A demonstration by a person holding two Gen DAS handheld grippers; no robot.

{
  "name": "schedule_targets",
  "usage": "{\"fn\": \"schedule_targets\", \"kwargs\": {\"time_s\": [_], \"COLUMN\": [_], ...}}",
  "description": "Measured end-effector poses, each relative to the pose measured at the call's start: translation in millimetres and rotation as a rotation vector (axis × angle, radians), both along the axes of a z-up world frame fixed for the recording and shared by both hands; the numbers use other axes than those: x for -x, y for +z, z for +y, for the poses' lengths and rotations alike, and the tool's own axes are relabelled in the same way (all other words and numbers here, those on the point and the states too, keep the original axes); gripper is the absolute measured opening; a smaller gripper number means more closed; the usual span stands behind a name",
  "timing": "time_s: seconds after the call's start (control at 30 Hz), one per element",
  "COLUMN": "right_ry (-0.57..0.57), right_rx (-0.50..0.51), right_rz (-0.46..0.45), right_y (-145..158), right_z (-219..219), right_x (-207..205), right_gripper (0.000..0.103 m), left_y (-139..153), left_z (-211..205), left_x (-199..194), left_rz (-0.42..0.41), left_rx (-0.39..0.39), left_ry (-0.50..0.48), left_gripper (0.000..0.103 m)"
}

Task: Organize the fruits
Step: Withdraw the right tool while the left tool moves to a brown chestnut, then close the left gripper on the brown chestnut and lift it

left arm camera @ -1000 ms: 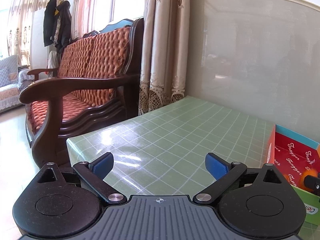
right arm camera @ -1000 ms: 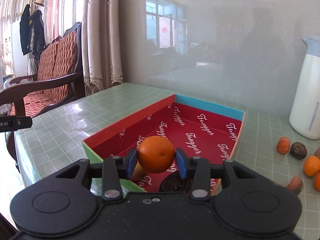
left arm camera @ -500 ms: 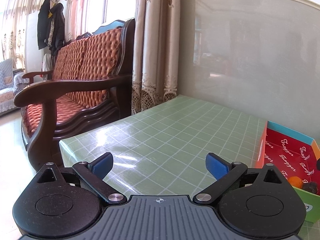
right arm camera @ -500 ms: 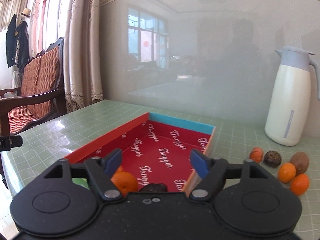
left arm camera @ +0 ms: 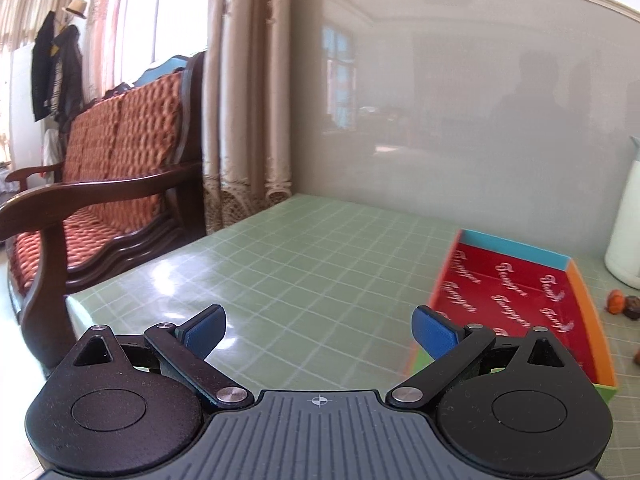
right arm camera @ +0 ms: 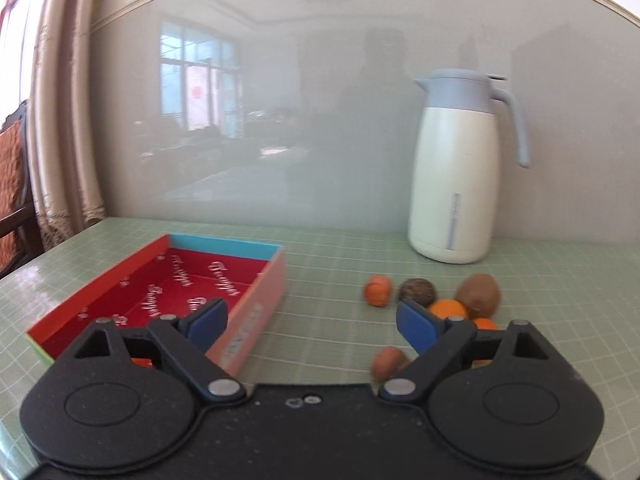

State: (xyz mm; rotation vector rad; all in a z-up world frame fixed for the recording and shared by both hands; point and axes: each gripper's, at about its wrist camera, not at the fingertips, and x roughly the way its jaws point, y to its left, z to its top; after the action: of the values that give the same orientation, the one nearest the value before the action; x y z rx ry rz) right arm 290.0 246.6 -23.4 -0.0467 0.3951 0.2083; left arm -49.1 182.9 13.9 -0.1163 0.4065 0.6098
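Left wrist view: the left tongs [left arm camera: 318, 330] hung spread and empty above the green checked counter [left arm camera: 288, 264], the red box [left arm camera: 516, 300] to their right, more of it in frame than a second earlier.

Right wrist view: the right tongs [right arm camera: 312, 320], released, had let go the orange [right arm camera: 141, 362], now in the box's [right arm camera: 256, 320] near corner. Loose fruits [right arm camera: 436, 296] lay clustered right of the box, before the jug [right arm camera: 460, 176].
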Motion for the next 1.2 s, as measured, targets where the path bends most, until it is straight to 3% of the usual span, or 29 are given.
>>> {"fn": "schedule_targets", "kwargs": {"time_s": [0.13, 0.2, 0.47, 0.7, 1.2], "right_ry": [-0.084, -0.131, -0.291, -0.384, -0.601], "right_rx": [0.0, 0.002, -0.007, -0.026, -0.034], "right_rz": [-0.005, -0.015, -0.02, -0.036, -0.048], "right_y": [1, 1, 4, 8, 3], "right_z": [-28, -42, -99, -139, -210], "right_x": [0, 2, 10, 25, 53], "right_gripper": [0.095, 0.101, 0.101, 0.101, 0.101], "left_y": [2, 3, 4, -4, -28], "left_z": [-28, -43, -114, -177, -243], "left_x": [-10, -15, -33, -55, -110], "left_rz": [-0.005, -0.009, -0.018, 0.025, 0.124], "left_rx": [-0.016, -0.034, -0.102, -0.163, -0.134], "left_ry": [-0.073, -0.116, -0.327, -0.525, -0.673], "left_gripper": [0.099, 0.099, 0.099, 0.099, 0.098]}}
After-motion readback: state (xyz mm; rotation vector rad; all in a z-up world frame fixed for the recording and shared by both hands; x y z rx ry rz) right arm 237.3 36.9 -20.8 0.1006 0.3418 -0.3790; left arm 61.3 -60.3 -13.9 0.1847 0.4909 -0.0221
